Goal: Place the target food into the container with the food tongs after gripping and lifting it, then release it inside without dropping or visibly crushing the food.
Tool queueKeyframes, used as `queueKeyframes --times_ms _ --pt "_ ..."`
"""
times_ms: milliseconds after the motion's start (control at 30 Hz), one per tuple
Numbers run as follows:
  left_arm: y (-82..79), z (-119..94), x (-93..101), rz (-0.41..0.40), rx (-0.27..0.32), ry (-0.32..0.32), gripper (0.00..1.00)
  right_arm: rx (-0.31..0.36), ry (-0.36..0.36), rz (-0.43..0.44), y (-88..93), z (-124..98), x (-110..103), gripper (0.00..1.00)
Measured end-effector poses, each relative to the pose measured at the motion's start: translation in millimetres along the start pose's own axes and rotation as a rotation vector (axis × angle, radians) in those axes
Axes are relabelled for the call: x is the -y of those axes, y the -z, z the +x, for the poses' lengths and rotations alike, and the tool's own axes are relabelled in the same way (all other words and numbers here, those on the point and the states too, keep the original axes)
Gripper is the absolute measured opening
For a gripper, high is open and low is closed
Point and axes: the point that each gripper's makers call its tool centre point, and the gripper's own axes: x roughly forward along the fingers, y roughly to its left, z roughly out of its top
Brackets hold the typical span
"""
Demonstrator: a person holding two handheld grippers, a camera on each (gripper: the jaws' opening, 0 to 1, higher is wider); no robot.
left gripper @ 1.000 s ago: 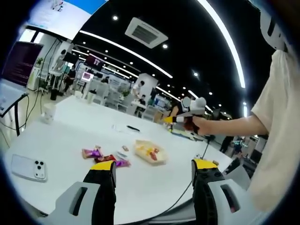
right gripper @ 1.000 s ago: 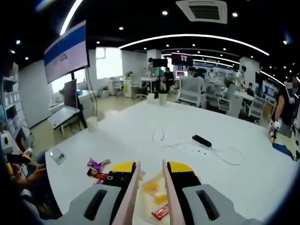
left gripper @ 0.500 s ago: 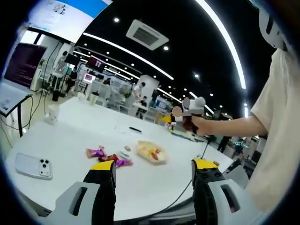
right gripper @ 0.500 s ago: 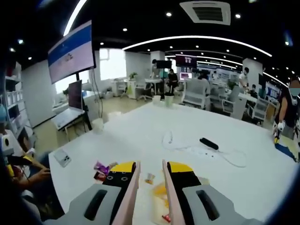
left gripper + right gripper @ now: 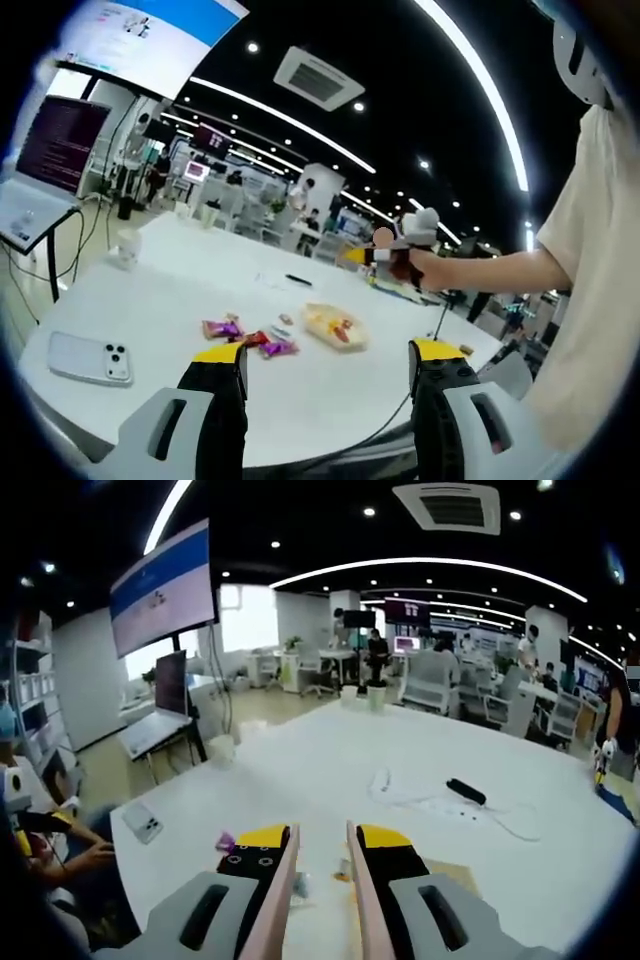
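Observation:
A shallow clear container [image 5: 335, 326] with yellow and red food in it sits mid-table in the left gripper view. Several wrapped snacks [image 5: 247, 336] lie just left of it. My left gripper [image 5: 328, 352] hangs open and empty, well above and short of the table. My right gripper [image 5: 322, 837] is shut on the pale pink food tongs [image 5: 283, 885], whose two arms run up between the jaws with a gap. A purple snack [image 5: 226, 841] peeks out beside its left jaw. In the left gripper view a hand holds the right gripper [image 5: 378, 254] high above the container.
A white phone [image 5: 88, 358] lies near the table's edge [image 5: 143, 823]. A black remote [image 5: 466, 790] and a white cable [image 5: 400, 786] lie farther out. A white cup [image 5: 222, 748] stands at the table's left side. A person's arm and pale shirt [image 5: 590, 260] take up the right.
Both cameras have moved. In the right gripper view the container and snacks have slid down behind the jaws. The left gripper view has shifted slightly. Neither gripper's jaws have changed.

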Motion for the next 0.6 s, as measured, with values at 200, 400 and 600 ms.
queueKeyframes --times_ms 200,400,600 --pt "0.5 -5 -4.4 -0.008 0.004 -0.004 0.65 -0.006 -0.009 -0.005 -0.3 5 -10 0.26" --pt "0.4 -9 -8.7 -0.012 0.007 -0.006 0.65 -0.010 -0.025 -0.009 -0.6 11 -23 0.26" --pt "-0.6 -14 -12.9 -0.011 0.011 -0.011 0.65 -0.016 -0.039 -0.018 -0.1 16 -33 0.26"
